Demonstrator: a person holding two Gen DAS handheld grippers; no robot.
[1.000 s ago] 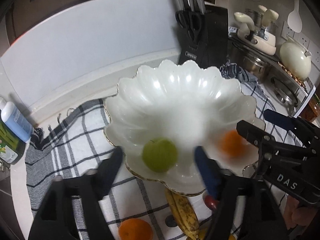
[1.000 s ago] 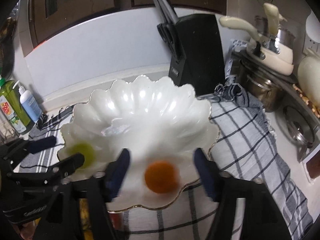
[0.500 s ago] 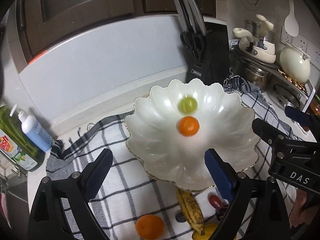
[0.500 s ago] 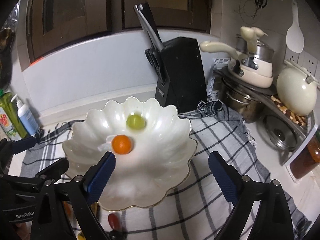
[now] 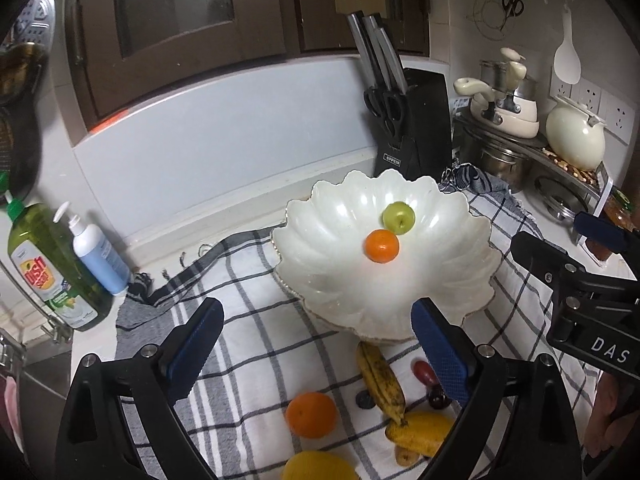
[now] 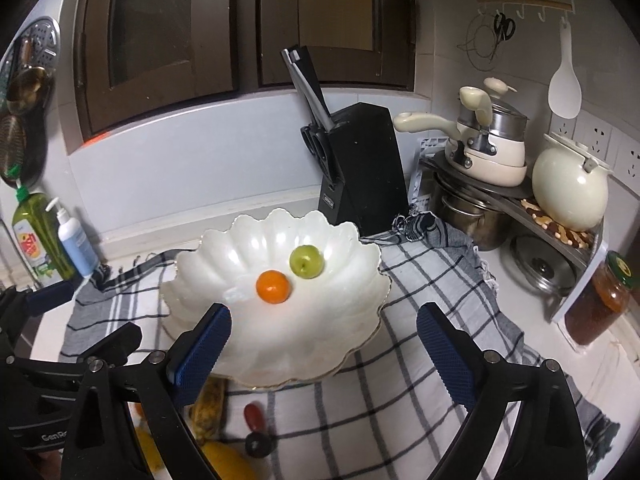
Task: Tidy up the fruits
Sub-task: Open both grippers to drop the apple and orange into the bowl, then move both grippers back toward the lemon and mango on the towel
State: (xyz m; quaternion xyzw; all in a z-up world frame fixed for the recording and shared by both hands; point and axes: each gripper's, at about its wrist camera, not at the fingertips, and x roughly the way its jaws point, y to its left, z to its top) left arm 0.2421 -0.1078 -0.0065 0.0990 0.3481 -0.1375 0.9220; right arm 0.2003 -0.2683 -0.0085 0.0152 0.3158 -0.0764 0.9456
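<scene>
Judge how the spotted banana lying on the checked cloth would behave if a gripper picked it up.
The banana is heavily browned, so probably soft and easily bruised under the pads. Long and curved, it seems unlikely to roll. It lies against another yellow fruit, which may shift with it.

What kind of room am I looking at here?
Almost certainly a home kitchen counter: a black knife block stands by the wall, stacked pots sit on a corner rack, and dish soap waits beside what looks like a sink.

Right gripper (image 6: 324, 344) jaws wide, nothing between, just opened. Orange (image 6: 273, 286) beside green apple (image 6: 306, 261) mid white scalloped bowl (image 6: 360, 312) on checked cloth (image 6: 432, 292).
</scene>
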